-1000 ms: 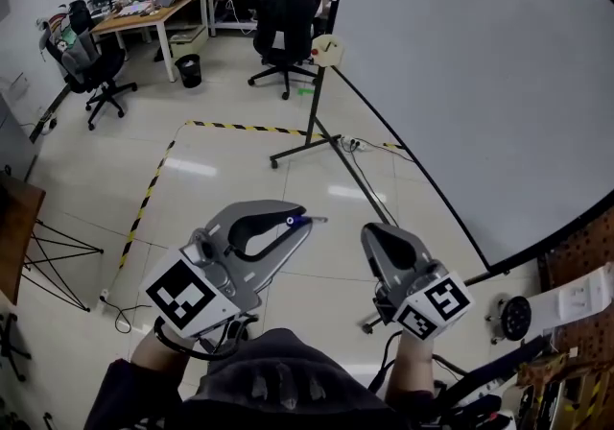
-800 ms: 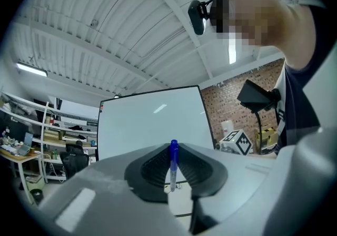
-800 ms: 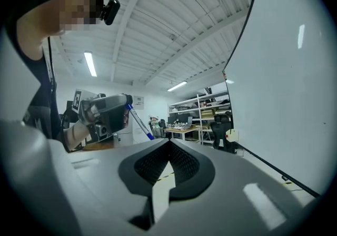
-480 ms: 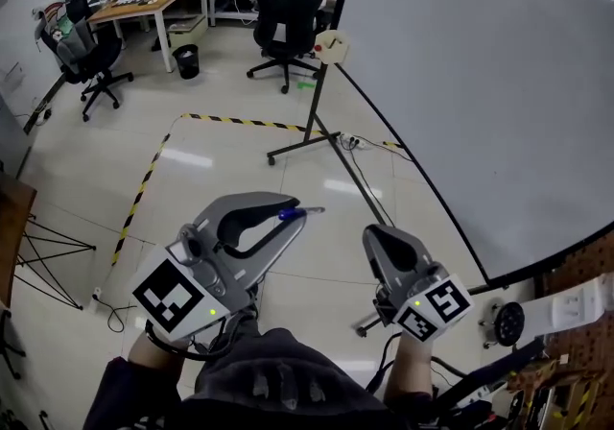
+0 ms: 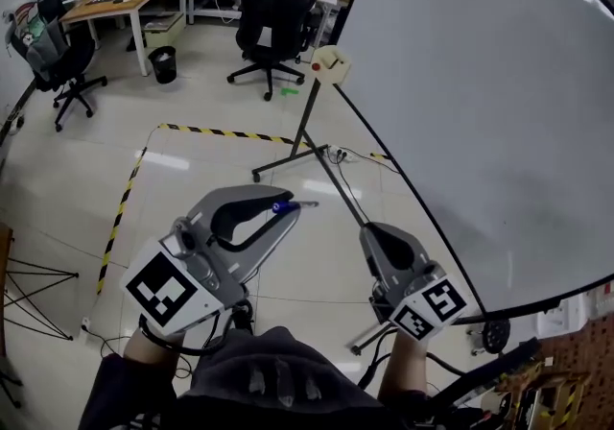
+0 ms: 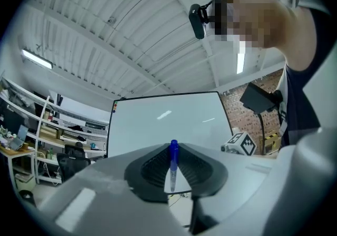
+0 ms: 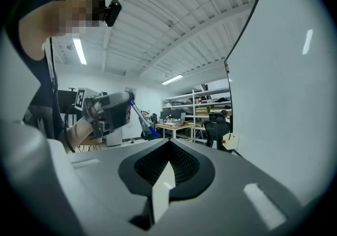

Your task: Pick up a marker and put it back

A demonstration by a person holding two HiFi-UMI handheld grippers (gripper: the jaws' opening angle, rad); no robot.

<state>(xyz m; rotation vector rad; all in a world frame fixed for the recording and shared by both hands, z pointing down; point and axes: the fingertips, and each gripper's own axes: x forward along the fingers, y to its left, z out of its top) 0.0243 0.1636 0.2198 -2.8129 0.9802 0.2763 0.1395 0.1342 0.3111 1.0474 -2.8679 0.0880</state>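
A blue marker [image 6: 172,164] is gripped between the narrowed jaws of the left gripper [image 5: 288,210], which is held above the floor beside the whiteboard [image 5: 480,83]. The right gripper [image 5: 377,238] is held alongside, its jaws pressed together and empty.

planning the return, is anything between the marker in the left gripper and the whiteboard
Nothing visible does. The marker sits clamped in the left gripper, with only open air between it and the whiteboard.

I saw the marker [image 5: 284,206] between the left gripper's [image 5: 291,210] jaws, the whiteboard [image 5: 480,83] at right, and the chair [image 5: 273,6] seemingly far ahead.
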